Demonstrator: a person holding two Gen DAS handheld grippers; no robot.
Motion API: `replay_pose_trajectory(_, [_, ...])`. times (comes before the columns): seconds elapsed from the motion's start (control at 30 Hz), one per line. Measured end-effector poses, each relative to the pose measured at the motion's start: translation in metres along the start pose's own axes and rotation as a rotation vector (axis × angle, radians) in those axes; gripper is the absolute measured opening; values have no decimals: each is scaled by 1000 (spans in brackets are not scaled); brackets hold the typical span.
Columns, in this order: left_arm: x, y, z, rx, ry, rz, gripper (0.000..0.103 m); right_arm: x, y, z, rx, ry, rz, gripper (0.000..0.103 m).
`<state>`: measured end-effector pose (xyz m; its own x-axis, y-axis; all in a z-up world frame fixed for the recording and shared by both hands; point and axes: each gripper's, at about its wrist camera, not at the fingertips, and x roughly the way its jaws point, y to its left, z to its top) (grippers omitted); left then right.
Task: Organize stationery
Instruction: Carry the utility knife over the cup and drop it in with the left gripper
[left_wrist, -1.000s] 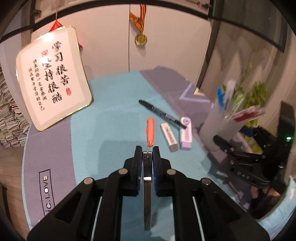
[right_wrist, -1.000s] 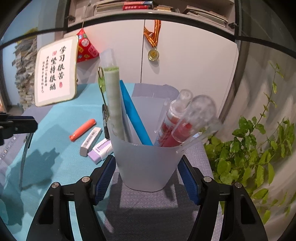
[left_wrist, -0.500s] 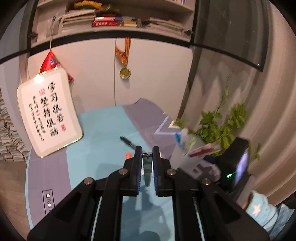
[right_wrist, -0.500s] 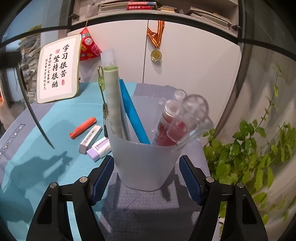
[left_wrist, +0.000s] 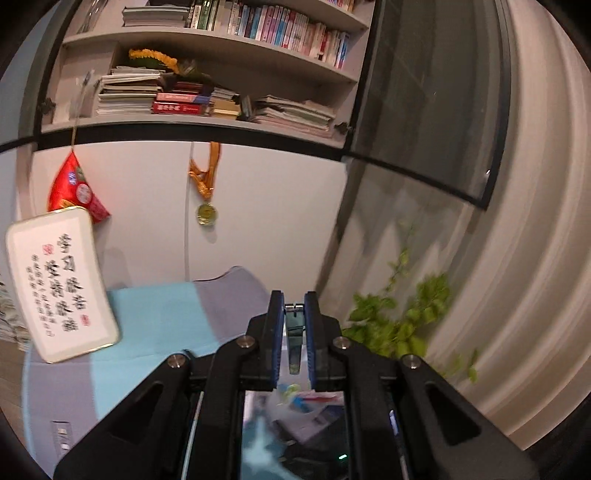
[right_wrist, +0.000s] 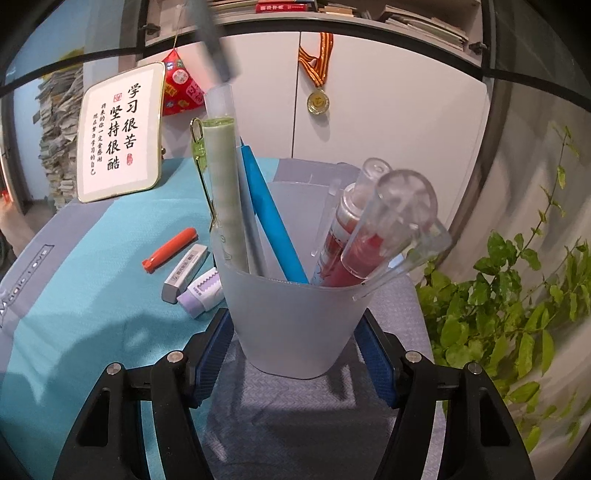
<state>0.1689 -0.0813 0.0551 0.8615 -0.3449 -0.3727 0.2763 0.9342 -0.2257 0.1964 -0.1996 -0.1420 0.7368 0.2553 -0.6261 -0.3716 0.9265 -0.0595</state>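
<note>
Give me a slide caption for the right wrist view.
Right gripper clamps a grey pen cup full of pens, with an orange pen and two erasers beside it.

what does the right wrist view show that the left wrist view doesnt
Only the right wrist view: the right tongs clamped on the translucent grey plastic pen cup, and on the teal mat an orange marker, a grey-sleeved white eraser and a purple-and-white correction tape.

Only the left wrist view: the left tongs shut on a thin dark flat strip, and shelves of books.

Both: the framed white calligraphy plaque, the gold medal on a striped ribbon and the green leafy plant.
</note>
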Motion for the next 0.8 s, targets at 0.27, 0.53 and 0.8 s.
replay_pose_trajectory(0.27, [37,-15,-19,46,93,9,9,-1,1,0,-4,-1,1,69])
replay_pose_trajectory(0.53, [69,-6,-48,43,243,14,9,0,2,0,-11,0,-6,69])
replay_pose_trajectory(0.8, [77,-6,-58,54,316,34,11,0,2,0,-11,0,-6,69])
